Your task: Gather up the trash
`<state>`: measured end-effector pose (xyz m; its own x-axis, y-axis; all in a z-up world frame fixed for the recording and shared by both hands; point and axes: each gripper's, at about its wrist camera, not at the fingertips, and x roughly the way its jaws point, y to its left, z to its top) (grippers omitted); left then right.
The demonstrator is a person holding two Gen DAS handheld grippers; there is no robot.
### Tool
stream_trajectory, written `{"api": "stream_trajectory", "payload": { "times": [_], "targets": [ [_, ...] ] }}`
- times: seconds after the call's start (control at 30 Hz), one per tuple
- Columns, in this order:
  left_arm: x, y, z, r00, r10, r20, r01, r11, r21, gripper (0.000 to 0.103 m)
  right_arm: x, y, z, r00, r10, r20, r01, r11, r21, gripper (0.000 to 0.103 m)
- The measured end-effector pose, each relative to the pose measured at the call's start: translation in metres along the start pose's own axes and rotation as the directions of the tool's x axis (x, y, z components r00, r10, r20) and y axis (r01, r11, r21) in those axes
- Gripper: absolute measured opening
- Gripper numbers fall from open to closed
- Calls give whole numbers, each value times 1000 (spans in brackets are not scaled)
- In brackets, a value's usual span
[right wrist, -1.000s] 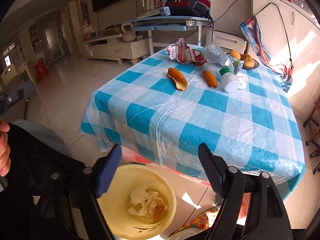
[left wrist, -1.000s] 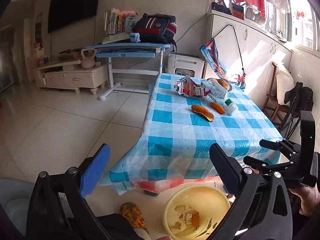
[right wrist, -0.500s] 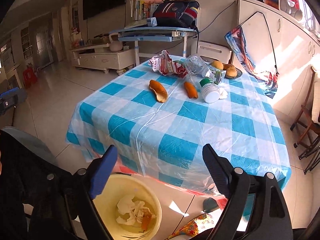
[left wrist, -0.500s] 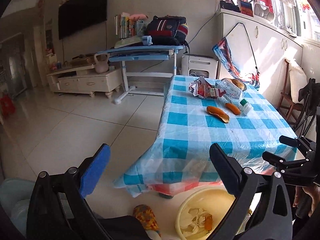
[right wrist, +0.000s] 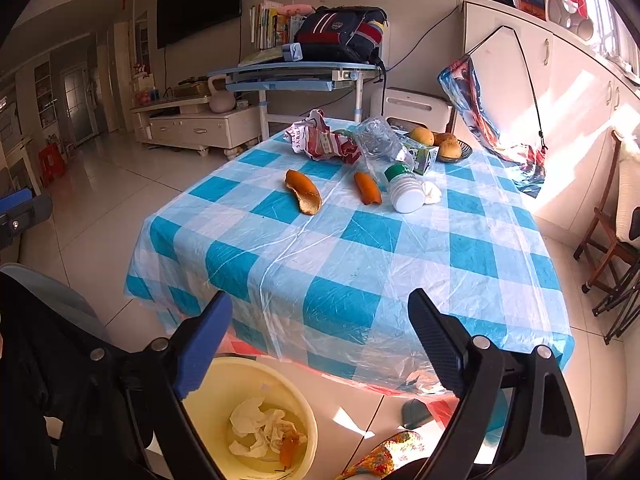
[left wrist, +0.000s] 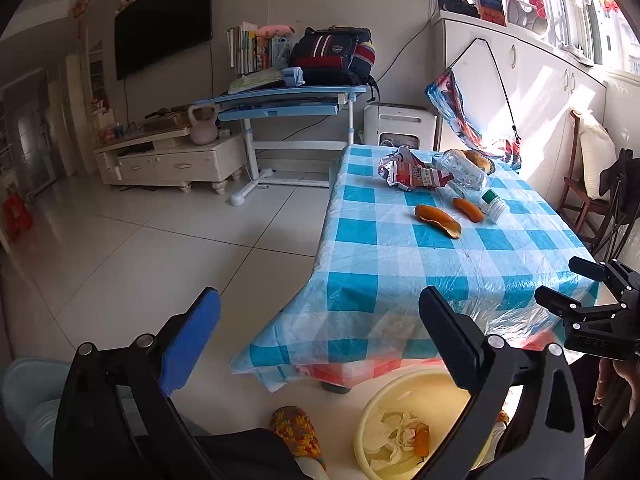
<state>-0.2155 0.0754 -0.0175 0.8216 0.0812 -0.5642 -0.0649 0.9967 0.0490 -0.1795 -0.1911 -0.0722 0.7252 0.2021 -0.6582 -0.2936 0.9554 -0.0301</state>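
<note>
Both empty — the left gripper [left wrist: 320, 312] gapes and the right gripper [right wrist: 320, 314] is opening, above the yellow bin [right wrist: 296, 388]. Only the right view shows the fruit bowl [right wrist: 464, 151] at the table's [right wrist: 360, 240] far edge — mostly hidden in the left's.

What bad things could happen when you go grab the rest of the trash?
The small white bottle lies on its side beside an orange peel, so a clumsy grab might roll it away. The plastic cover over the checked tablecloth looks loose and could snag. The yellow bin sits low beside the table, so a dropped peel could miss.
</note>
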Motion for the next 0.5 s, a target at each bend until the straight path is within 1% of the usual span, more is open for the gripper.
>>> {"api": "stream_trajectory", "payload": {
  "times": [0.07, 0.2, 0.5],
  "targets": [
    [1, -1, -1, 1000, -27, -10, 27, 1000, 1, 96, 0, 0, 0, 1000, 0, 2, 0, 1000, 1, 86],
    [3, -2, -2, 999, -40, -20, 40, 999, 6, 96, -1, 0, 0, 1000, -1, 2, 1, 1000, -2, 86],
    [3, -7, -3, 999, -38, -17, 39, 999, 24, 96, -1, -1, 1, 1000, -3, 7, 3, 1000, -1, 87]
  ]
}}
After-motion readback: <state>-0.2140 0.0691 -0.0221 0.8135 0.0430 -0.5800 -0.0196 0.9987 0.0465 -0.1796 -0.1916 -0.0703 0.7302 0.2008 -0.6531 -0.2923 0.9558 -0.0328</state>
